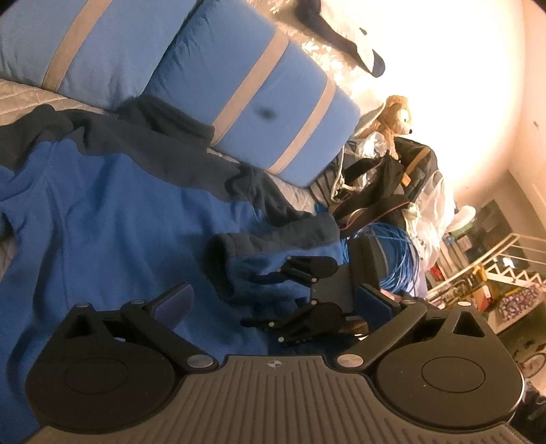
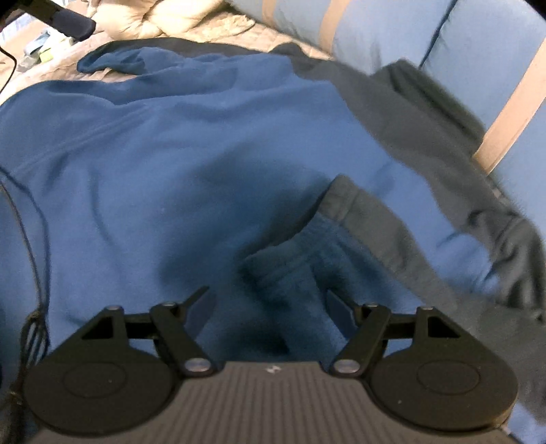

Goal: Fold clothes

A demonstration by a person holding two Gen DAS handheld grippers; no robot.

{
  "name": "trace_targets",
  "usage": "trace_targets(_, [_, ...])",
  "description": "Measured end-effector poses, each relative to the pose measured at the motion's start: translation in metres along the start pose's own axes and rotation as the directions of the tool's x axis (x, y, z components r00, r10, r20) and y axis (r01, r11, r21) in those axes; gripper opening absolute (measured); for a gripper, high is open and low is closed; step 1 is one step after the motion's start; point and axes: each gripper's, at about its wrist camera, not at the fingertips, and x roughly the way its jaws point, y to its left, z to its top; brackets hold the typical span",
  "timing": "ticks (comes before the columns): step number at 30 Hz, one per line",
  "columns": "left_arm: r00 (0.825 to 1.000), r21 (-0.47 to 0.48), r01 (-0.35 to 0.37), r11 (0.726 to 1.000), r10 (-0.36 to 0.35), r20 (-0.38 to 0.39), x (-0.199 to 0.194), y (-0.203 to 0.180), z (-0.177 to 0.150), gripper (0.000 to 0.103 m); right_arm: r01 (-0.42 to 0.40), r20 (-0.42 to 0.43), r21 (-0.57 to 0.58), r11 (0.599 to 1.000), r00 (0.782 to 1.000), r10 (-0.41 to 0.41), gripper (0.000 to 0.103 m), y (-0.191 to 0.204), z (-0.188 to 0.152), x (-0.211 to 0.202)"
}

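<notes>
A blue fleece jacket (image 1: 112, 205) with dark navy shoulders and sleeves lies spread on the bed. One sleeve (image 2: 307, 246), with a dark cuff band, is folded in over the blue body. My right gripper (image 2: 269, 305) is open, its fingers standing either side of that sleeve's end without pinching it. In the left wrist view the right gripper (image 1: 250, 299) shows as black linkages around the sleeve cuff (image 1: 232, 266). My left gripper (image 1: 273, 299) hovers open just behind it, with nothing held between its blue pads (image 1: 174, 297).
Two blue pillows with grey stripes (image 1: 259, 112) lean at the head of the quilted bedspread (image 2: 218, 27). Past the bed's edge are a teddy bear (image 1: 396, 116), dark bags (image 1: 392, 184), a coil of blue cable (image 1: 396, 259) and a white railing (image 1: 494, 259).
</notes>
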Motion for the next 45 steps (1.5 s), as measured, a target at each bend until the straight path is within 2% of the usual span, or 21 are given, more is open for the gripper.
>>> trace_targets(3, [1.000, -0.002, 0.003, 1.000, -0.003, -0.012, 0.004, 0.000, -0.001, 0.103, -0.054, -0.022, -0.021, 0.998, 0.998, 0.054, 0.060, 0.005, -0.003, -0.005])
trace_targets(6, [1.000, -0.005, 0.004, 1.000, -0.004, -0.021, 0.007, 0.001, -0.003, 0.103, -0.108, -0.067, -0.081, 0.991, 0.992, 0.103, 0.059, 0.015, -0.008, -0.011])
trace_targets(10, [0.999, -0.016, 0.004, 1.000, -0.005, -0.035, 0.012, 0.000, -0.004, 0.103, -0.097, -0.054, -0.116, 0.988, 0.994, 0.091, 0.059, 0.020, -0.011, -0.021])
trace_targets(17, [0.999, -0.026, 0.008, 1.000, -0.009, -0.053, 0.018, -0.005, -0.006, 0.103, 0.054, -0.014, -0.168, 0.984, 0.998, -0.057, 0.064, 0.020, -0.003, -0.023])
trace_targets(20, [0.998, -0.043, 0.009, 0.999, -0.011, -0.060, 0.021, -0.007, -0.006, 0.103, 0.136, -0.031, -0.235, 0.962, 0.989, -0.147, 0.054, 0.030, -0.002, -0.011])
trace_targets(22, [0.998, -0.073, 0.013, 0.997, -0.018, -0.066, 0.026, -0.007, -0.006, 0.103, 0.190, -0.033, -0.271, 0.944, 0.978, -0.207, 0.042, 0.036, -0.003, -0.002])
trace_targets(23, [0.997, -0.100, 0.017, 0.995, -0.024, -0.067, 0.029, -0.006, -0.007, 0.103, 0.214, -0.028, -0.278, 0.936, 0.973, -0.231, 0.021, 0.038, -0.004, 0.002])
trace_targets(24, [0.997, -0.126, 0.021, 0.992, -0.030, -0.068, 0.032, -0.004, -0.007, 0.103, 0.233, -0.018, -0.291, 0.928, 0.968, -0.249, 0.013, 0.041, -0.005, 0.003])
trace_targets(27, [0.995, -0.202, 0.054, 0.978, -0.069, -0.067, 0.042, 0.000, -0.008, 0.103, 0.311, 0.043, -0.329, 0.892, 0.948, -0.315, 0.008, 0.050, -0.008, 0.001])
trace_targets(32, [0.993, -0.280, 0.042, 0.959, -0.071, -0.092, 0.071, 0.004, -0.001, 0.103, 0.449, 0.174, -0.336, 0.828, 0.893, -0.414, 0.008, 0.061, -0.012, -0.018])
trace_targets(36, [0.990, -0.383, 0.033, 0.923, -0.083, -0.115, 0.103, 0.012, 0.004, 0.103, 0.505, 0.236, -0.301, 0.809, 0.862, -0.449, 0.008, 0.064, -0.013, -0.029])
trace_targets(41, [0.983, -0.527, 0.031, 0.849, -0.122, -0.140, 0.145, 0.028, 0.003, 0.103, 0.548, 0.275, -0.267, 0.792, 0.831, -0.483, 0.008, 0.068, -0.013, -0.039])
trace_targets(45, [0.983, -0.611, 0.035, 0.791, -0.138, -0.122, 0.172, 0.040, -0.004, 0.102, 0.567, 0.290, -0.230, 0.791, 0.816, -0.501, 0.008, 0.067, -0.014, -0.045])
